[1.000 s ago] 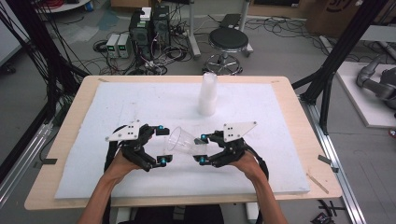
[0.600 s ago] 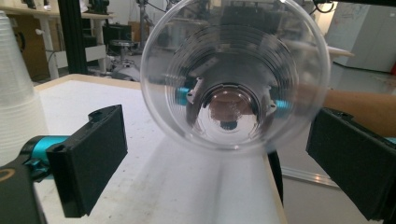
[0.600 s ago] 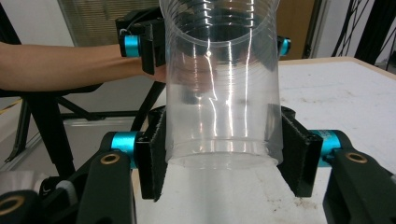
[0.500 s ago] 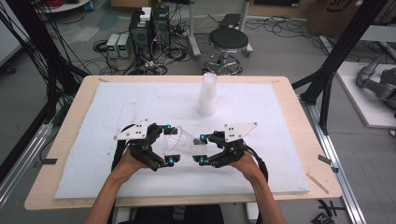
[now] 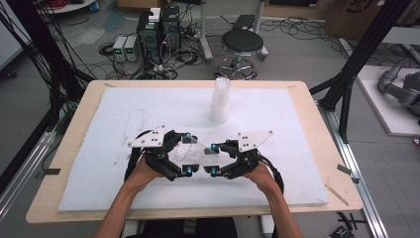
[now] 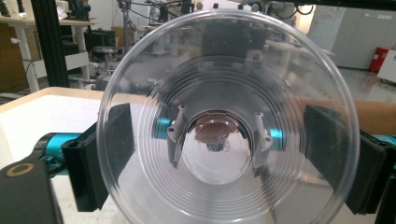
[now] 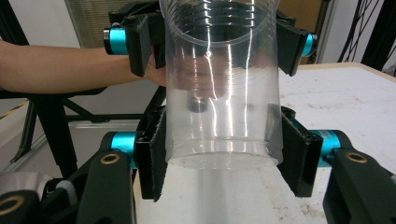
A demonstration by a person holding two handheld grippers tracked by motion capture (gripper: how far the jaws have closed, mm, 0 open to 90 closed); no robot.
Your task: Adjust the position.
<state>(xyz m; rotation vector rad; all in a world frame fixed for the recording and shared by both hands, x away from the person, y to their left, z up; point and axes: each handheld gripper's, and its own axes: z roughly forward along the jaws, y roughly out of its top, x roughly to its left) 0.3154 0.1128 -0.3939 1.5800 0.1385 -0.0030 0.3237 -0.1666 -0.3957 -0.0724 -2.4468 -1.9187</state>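
A clear plastic cup [image 5: 195,151] lies sideways in the air between my two grippers, low over the white foam mat [image 5: 124,109]. My right gripper [image 5: 213,158] is shut on its base end; in the right gripper view both pads press the cup [image 7: 219,93] near its bottom. My left gripper [image 5: 187,152] faces it from the left. Its jaws have just been closing with the cup between them, and its pads now touch the walls just behind the rim. In the left gripper view I look straight into the cup's mouth [image 6: 215,154].
A tall stack of clear cups [image 5: 221,101] stands upright at the back middle of the mat. The mat covers a wooden table [image 5: 341,193]. Beyond the far edge are a stool [image 5: 241,42], cables and equipment on the floor.
My left gripper has slid right toward the right gripper, and its jaws now straddle the cup's rim. The right gripper and the cup have stayed in place.
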